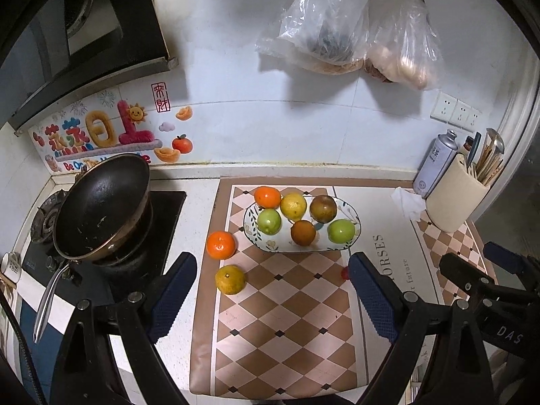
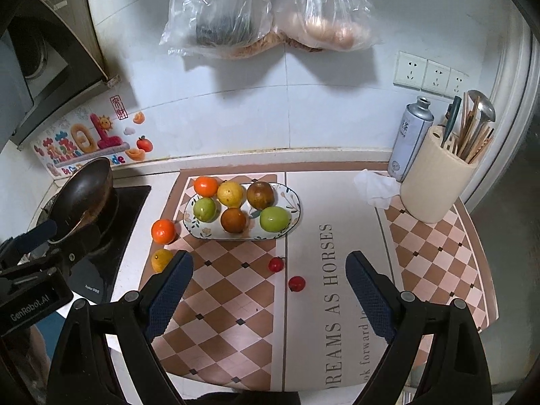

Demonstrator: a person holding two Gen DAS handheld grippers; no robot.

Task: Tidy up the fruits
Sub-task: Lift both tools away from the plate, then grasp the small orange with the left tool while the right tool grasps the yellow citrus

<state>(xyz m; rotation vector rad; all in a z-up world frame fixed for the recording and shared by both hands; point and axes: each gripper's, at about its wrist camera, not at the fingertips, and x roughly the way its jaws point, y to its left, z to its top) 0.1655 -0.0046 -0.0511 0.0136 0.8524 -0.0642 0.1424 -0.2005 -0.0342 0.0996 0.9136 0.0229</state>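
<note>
Left: frying pan [image 1: 101, 206] on stove. Two loose citrus – orange [image 1: 221, 244], yellow-green [image 1: 230, 279] – on mat left of the plate [image 2: 290, 227] holding six fruits. Two red berries [image 2: 297, 283] nearer. Left tongs [image 1: 273, 290], right tongs [image 2: 270, 287] – wide open, empty, above the tabletop.

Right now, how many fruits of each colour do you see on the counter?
Orange: 2
Yellow: 2
Green: 2
Brown: 2
Small red: 2
Total: 10

Plate [image 2: 293, 200] on mat [image 2: 236, 303], six fruits on it. Two fruits [image 2: 163, 231] lie left of plate, pan [image 2: 81, 195] farther left. Utensil holder [image 2: 435, 185] right of plate.
</note>
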